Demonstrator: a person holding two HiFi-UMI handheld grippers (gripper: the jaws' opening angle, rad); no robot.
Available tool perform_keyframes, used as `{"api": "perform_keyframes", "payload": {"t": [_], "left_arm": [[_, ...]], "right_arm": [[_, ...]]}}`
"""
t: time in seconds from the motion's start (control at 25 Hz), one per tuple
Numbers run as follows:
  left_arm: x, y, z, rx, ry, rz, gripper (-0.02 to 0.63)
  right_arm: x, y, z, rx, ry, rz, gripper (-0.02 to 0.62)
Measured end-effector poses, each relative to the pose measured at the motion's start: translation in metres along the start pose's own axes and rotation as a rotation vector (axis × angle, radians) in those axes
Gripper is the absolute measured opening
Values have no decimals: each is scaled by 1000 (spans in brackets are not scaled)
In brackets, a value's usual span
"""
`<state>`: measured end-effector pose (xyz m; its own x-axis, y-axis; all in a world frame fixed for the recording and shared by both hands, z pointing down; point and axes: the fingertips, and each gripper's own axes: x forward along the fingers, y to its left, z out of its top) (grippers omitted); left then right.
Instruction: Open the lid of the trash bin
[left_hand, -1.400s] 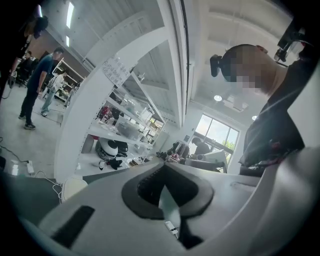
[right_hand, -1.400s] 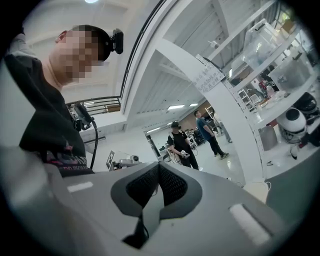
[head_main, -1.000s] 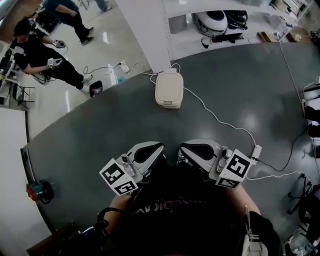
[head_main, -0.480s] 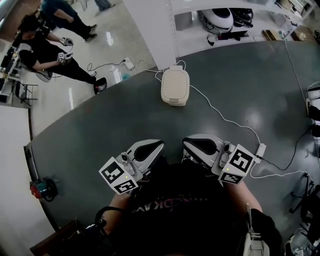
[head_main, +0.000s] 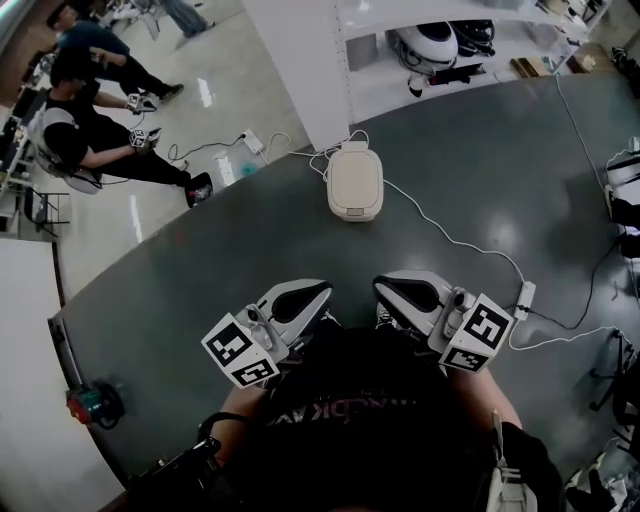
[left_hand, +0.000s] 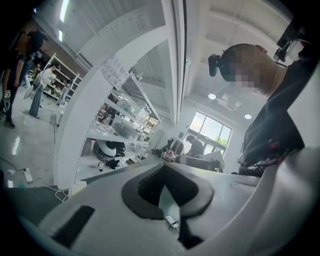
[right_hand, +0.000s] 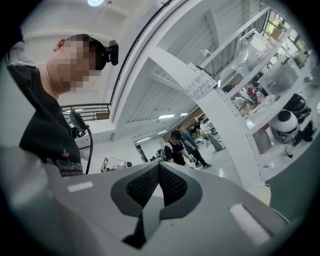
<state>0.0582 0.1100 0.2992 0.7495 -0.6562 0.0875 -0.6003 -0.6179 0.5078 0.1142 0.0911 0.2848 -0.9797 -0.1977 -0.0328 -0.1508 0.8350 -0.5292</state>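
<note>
The beige trash bin (head_main: 355, 183) stands on the dark floor ahead of me with its lid down. It is well apart from both grippers. My left gripper (head_main: 322, 292) and right gripper (head_main: 382, 287) are held side by side close to my body, pointing level toward the bin. In the left gripper view the left gripper (left_hand: 164, 167) has its pads meeting at the tips with nothing between them. The right gripper (right_hand: 159, 166) is shut and empty too. A corner of the bin (right_hand: 260, 192) peeks over the right gripper's body.
A white cable (head_main: 450, 240) runs from the bin to a power strip (head_main: 521, 297) on the right. A white pillar (head_main: 300, 60) and shelves (head_main: 425, 40) stand behind the bin. People (head_main: 80, 130) are at the far left. A red object (head_main: 88, 403) lies lower left.
The bin has drifted a little to the right in the head view. Both grippers have stayed shut and together in front of my body.
</note>
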Motion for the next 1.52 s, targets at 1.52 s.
{"api": "perform_keyframes", "payload": {"t": [1.52], "left_arm": [[-134, 113, 35, 33, 55, -156, 3]], "right_arm": [[141, -37, -65, 24, 36, -386, 8]]}}
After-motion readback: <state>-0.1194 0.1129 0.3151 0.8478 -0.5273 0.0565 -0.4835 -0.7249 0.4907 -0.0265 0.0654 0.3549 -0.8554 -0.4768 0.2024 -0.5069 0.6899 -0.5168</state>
